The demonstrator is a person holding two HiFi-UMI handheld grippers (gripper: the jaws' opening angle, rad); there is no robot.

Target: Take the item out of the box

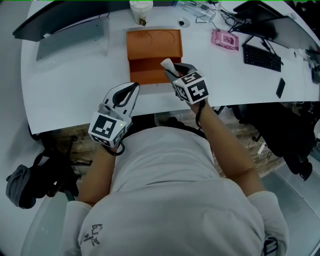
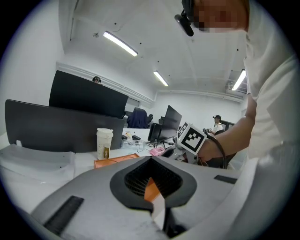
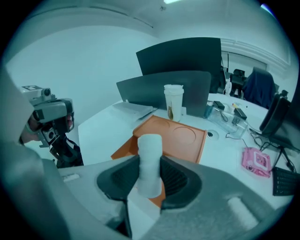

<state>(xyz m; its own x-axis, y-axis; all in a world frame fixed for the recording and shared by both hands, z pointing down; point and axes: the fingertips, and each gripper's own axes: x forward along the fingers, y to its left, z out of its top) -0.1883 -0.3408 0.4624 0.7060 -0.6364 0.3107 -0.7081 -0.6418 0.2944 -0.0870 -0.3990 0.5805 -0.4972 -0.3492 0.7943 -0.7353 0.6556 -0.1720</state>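
Note:
An orange box [image 1: 154, 45] lies open on the white table [image 1: 75, 85], its lid flat toward the back. My right gripper [image 1: 176, 71] hovers at the box's front right corner, shut on a white cylindrical item [image 1: 166, 64] that stands upright between the pads. In the right gripper view the item [image 3: 149, 161] rises above the jaws of the right gripper [image 3: 149, 176], with the box [image 3: 178, 136] behind it. My left gripper [image 1: 131, 89] is at the table's near edge, left of the box's front, shut and holding nothing. In its own view the left gripper [image 2: 151, 161] has its tips together, with the box [image 2: 112, 162] beyond.
A paper cup [image 1: 141, 11] stands behind the box. A pink packet [image 1: 225, 39], a black keyboard [image 1: 261, 57] and a dark phone [image 1: 281, 87] lie to the right. A grey laptop [image 1: 72, 37] sits at the back left. A bag [image 1: 30, 185] rests on the floor.

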